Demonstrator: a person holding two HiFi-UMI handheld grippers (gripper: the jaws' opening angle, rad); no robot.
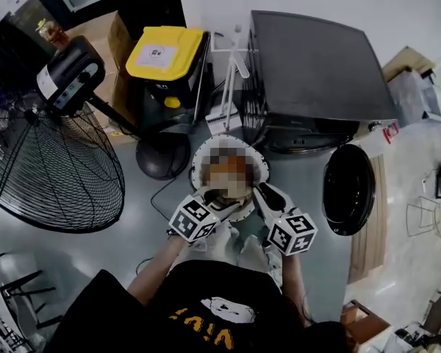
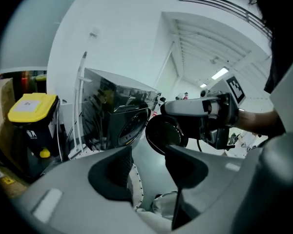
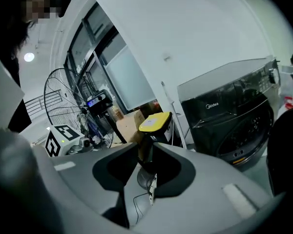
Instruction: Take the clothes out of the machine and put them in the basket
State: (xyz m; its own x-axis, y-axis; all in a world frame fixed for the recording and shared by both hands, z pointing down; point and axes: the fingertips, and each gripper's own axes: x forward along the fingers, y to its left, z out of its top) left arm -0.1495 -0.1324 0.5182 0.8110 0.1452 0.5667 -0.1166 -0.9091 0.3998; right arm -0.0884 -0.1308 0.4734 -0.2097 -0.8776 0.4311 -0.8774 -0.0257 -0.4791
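Above the basket, where clothes already lie, the left gripper stands spread and the right gripper barely parted, both empty; next probably comes a reach into the open machine.

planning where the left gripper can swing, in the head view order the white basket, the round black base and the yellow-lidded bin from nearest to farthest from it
1. white basket: directly ahead of the left gripper, nearest.
2. round black base: on the floor, up and to its left.
3. yellow-lidded bin: farthest, near the top of the view.
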